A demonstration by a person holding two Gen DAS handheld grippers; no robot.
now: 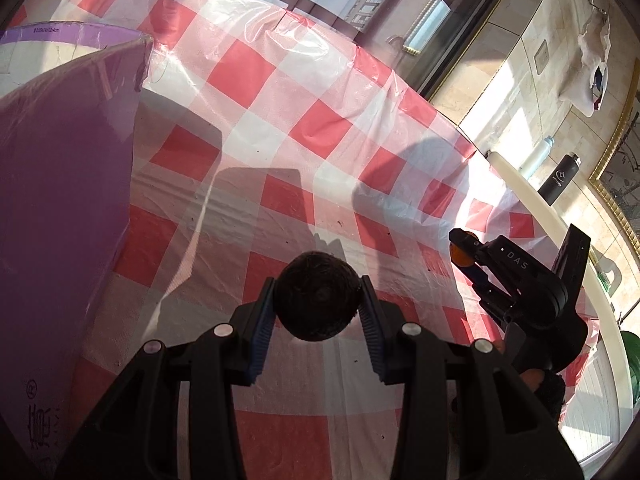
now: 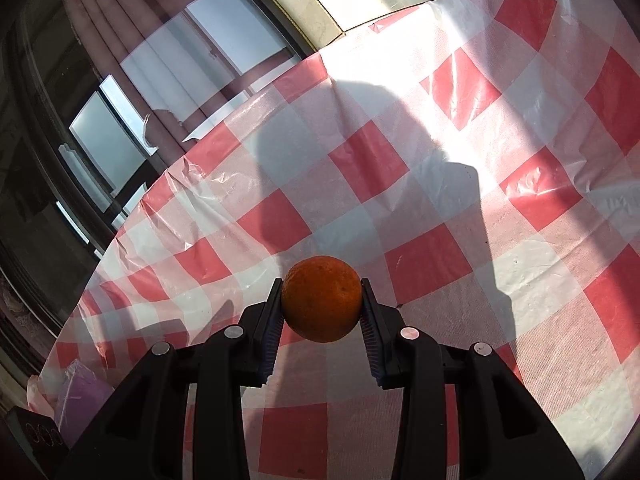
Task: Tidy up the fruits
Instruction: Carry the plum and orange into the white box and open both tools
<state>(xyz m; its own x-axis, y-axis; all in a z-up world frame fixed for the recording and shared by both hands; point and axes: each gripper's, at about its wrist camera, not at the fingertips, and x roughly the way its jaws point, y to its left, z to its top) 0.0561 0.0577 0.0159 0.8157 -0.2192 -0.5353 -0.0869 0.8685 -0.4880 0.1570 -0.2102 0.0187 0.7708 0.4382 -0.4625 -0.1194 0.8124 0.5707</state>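
Observation:
My left gripper (image 1: 318, 294) is shut on a dark, round, fuzzy brown fruit (image 1: 318, 298) and holds it above the red-and-white checked tablecloth (image 1: 280, 128). My right gripper (image 2: 322, 300) is shut on an orange (image 2: 322, 304), held above the same cloth (image 2: 420, 200). The right gripper also shows at the right of the left wrist view (image 1: 464, 252), with the orange (image 1: 460, 256) between its fingers.
A tall purple box (image 1: 60, 200) stands close at the left; a purple corner shows in the right wrist view (image 2: 80, 396). The table's cream rim (image 1: 540, 216) curves at the right. Bottles (image 1: 558, 178) and windows lie beyond.

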